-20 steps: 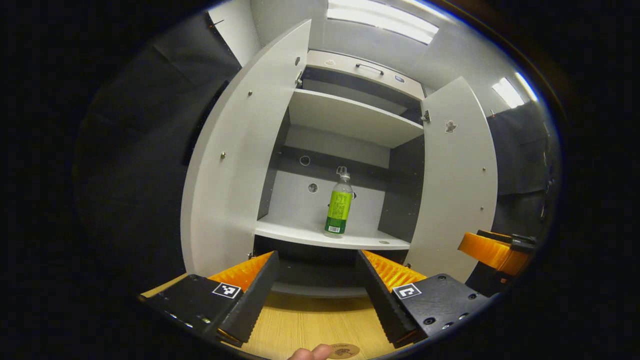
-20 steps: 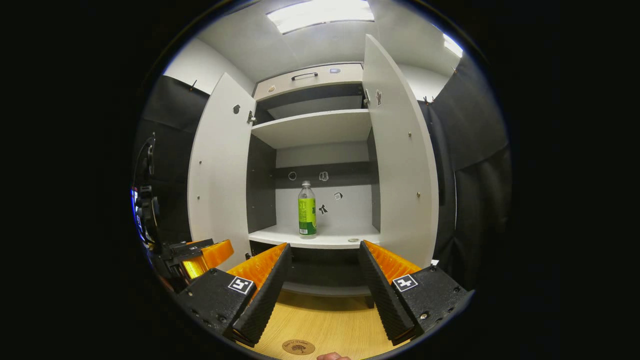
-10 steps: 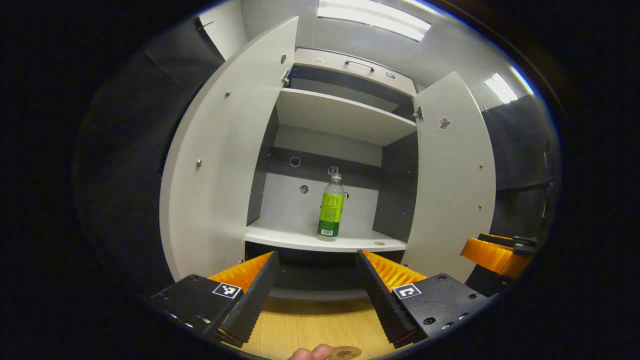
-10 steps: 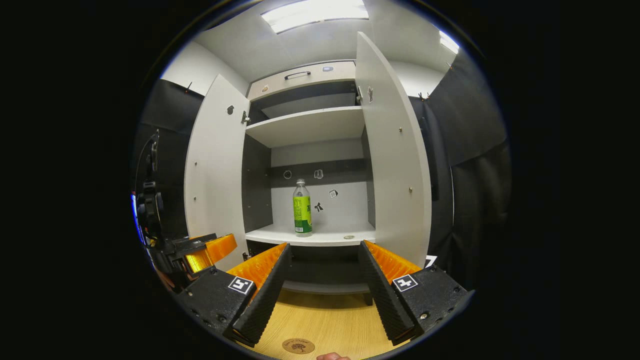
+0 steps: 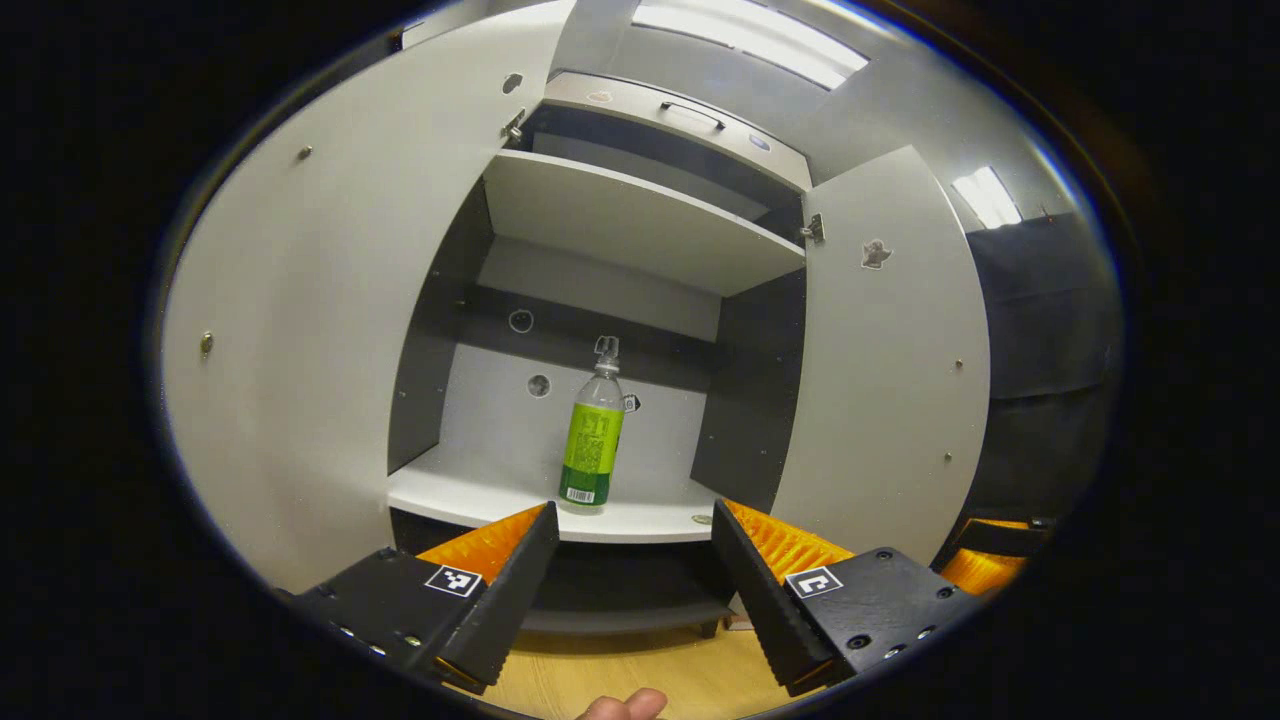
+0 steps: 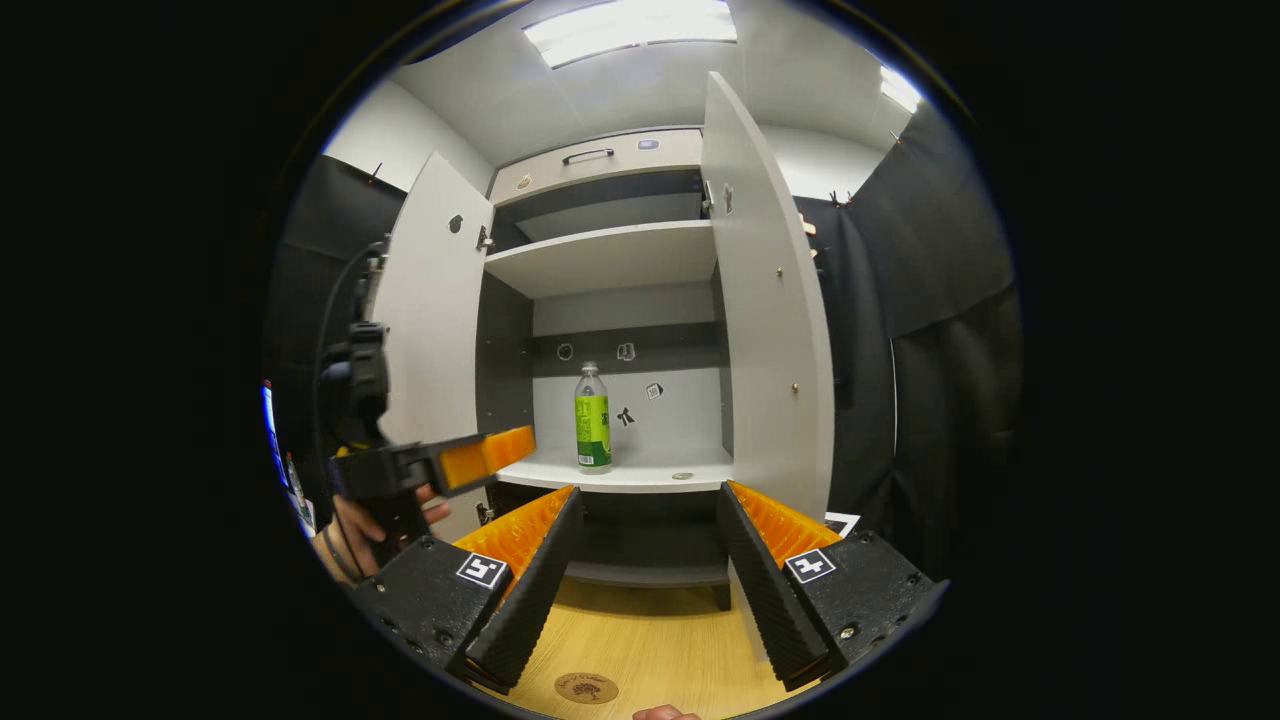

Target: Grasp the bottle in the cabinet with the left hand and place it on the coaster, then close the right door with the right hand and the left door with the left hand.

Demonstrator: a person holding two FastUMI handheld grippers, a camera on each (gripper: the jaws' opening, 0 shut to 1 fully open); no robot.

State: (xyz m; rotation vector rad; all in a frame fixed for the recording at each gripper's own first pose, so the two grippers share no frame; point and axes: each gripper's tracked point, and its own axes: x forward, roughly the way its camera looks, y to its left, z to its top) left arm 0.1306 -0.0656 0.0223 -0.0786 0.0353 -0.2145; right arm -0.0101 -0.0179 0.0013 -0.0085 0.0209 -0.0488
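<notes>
Bottle (image 5: 592,437) upright on lower cabinet shelf (image 5: 470,495), looming larger than a second ago: left gripper (image 5: 632,560) has advanced and lifted toward it, fingers spread wide, empty, not yet reaching it. Grasp comes next, I judge. Right gripper (image 6: 645,560) hangs back, wide open, empty. Coaster (image 6: 586,687) lies on table below. Both doors (image 5: 300,330) (image 6: 765,300) open; path looks unobstructed.

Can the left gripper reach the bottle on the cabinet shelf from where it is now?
Probably yes. The left gripper has open jaws aimed near the bottle, both cabinet doors stand open, and nothing stands on the shelf before it. It is not there yet.
</notes>
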